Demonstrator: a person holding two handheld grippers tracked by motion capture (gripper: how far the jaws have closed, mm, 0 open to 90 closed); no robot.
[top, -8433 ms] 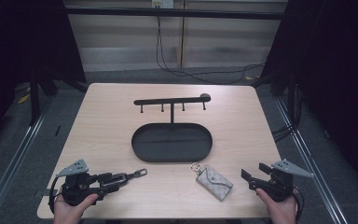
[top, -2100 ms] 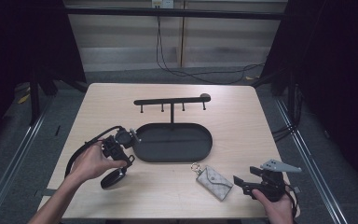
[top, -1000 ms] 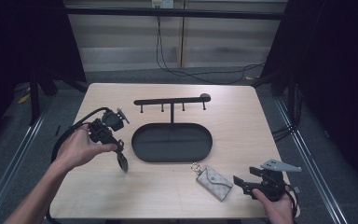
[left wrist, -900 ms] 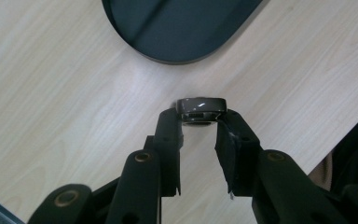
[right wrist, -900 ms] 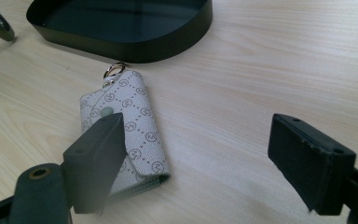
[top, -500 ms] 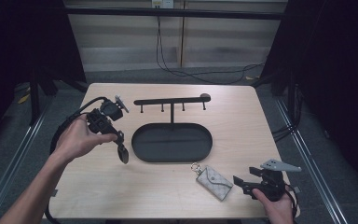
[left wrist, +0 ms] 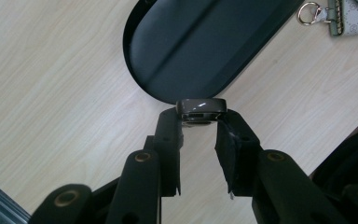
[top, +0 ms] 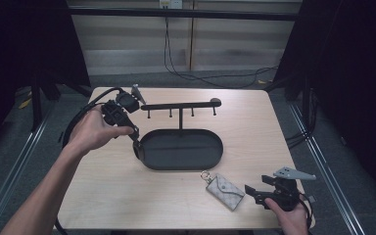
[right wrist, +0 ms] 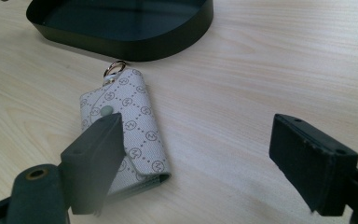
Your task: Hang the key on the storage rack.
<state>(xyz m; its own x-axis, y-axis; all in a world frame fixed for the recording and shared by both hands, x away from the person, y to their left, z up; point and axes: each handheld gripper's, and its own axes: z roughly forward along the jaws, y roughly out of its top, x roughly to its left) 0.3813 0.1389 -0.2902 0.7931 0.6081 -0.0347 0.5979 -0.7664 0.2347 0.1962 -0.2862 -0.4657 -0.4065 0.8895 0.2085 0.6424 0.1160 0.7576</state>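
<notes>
1. Left gripper [left wrist: 199,128]: jaws clamped on a small dark key fob [left wrist: 201,109], held just above the black tray's [left wrist: 168,42] left rim.
2. Right gripper [right wrist: 200,163]: jaws wide apart, near right, beside the patterned key pouch [right wrist: 130,140].

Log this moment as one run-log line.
left gripper: shut on small dark object, at tray left end | right gripper: open, beside key pouch

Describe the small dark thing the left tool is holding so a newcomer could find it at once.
Start at the black oval tray mid-table. At its left end the left tool is shut on a small dark key fob, glossy and rounded. Unlike the pale patterned key pouch lying near the right tool, it is held above the wood.
</notes>
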